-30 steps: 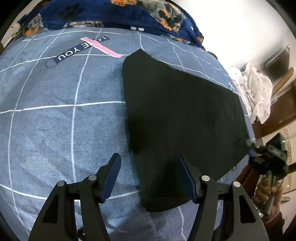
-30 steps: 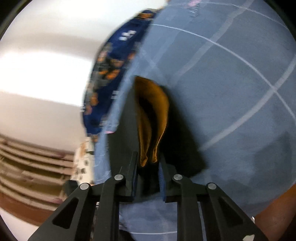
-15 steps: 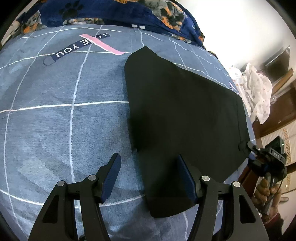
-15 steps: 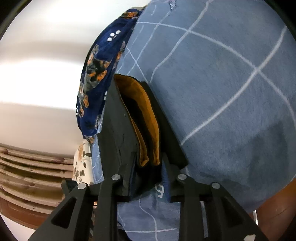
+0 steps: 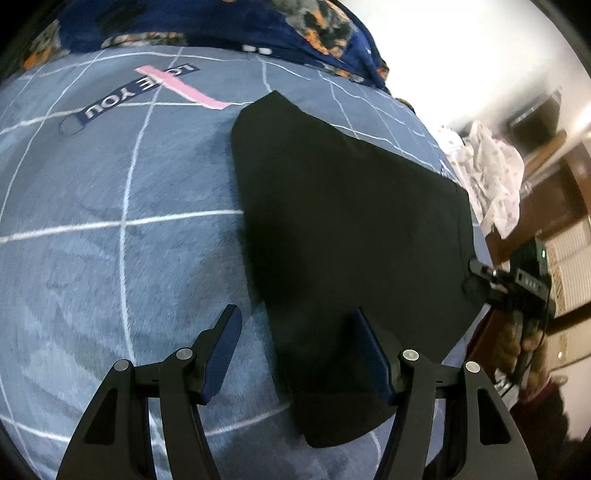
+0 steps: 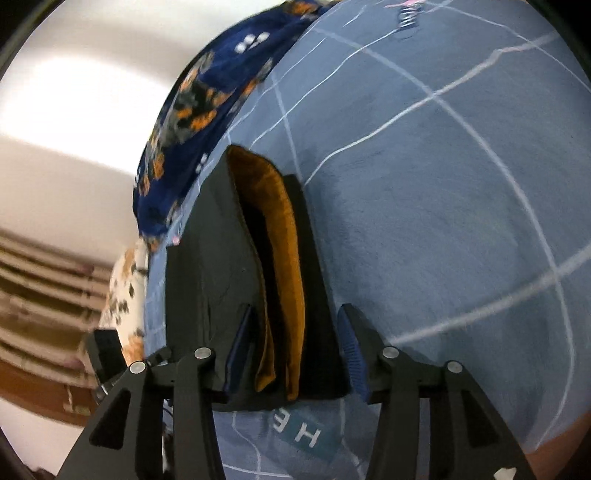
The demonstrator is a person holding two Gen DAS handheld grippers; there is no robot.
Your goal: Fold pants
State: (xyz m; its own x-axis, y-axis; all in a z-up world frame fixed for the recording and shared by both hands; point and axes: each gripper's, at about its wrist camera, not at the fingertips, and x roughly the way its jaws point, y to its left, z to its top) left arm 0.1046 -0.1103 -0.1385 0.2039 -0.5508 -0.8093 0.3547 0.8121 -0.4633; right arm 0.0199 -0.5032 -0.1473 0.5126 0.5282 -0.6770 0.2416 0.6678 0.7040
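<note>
Right, the black pants (image 5: pixel 351 229) lie flat on the bed (image 5: pixel 110 258), already folded into a broad slab w/ one corner pointing at the far pillow end and the waist end hanging near the bed's edge. Prob spread like this so the next fold has a smooth base. The left hand-held gripper (image 5: pixel 299 354) hovers over the near corner, jaws roughly half open, nothing between the pads; one finger sits over the bedsheet, the other over the cloth, i.e. straddling the edge, ready to pinch it. The right hand-held gripper (image 6: pixel 295 347) is at the waist end; its jaws have just been opening, and the waistband layers sit between them but the pads no longer press, so the cloth looks let go. Fabric: matte black outside, thick, w/ a fuzzy mustard-orange lining (image 6: pixel 284 266) showing at the open waist. Bedsheet is soft brushed blue-grey w/ thin white grid lines and a printed text strip (image 5: pixel 136 92). A navy patterned blanket (image 5: pixel 221 22) is bunched at the far end
</note>
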